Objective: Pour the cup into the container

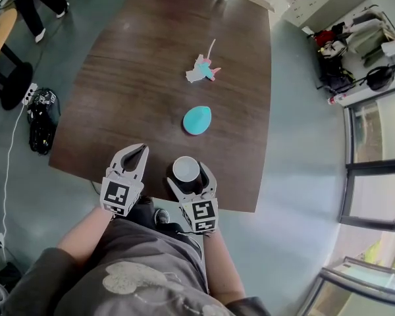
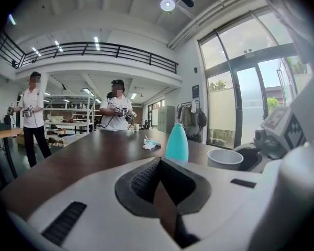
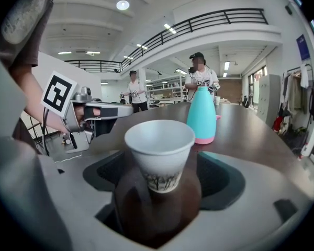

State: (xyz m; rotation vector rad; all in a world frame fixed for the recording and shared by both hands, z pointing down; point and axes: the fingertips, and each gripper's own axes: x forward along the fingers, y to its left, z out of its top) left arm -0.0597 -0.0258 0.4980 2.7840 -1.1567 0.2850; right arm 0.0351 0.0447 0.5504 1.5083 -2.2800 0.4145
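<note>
Pour not begun | my right tongs (image 1: 187, 171) released around upright paper cup (image 1: 185, 169) | left tongs (image 1: 135, 155) clenched, empty | I judge grasp and tip into teal container (image 1: 197, 120) remain

Before me stretches a brown table (image 1: 138, 78). Near its middle lies a small white, pink and teal thing (image 1: 203, 69). A black bag (image 1: 41, 120) sits on the floor at the table's left. A person in a white shirt (image 2: 115, 111) stands beyond the far end.

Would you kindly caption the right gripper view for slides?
White paper cup between open jaws of the right gripper, tall teal container behind.
</note>
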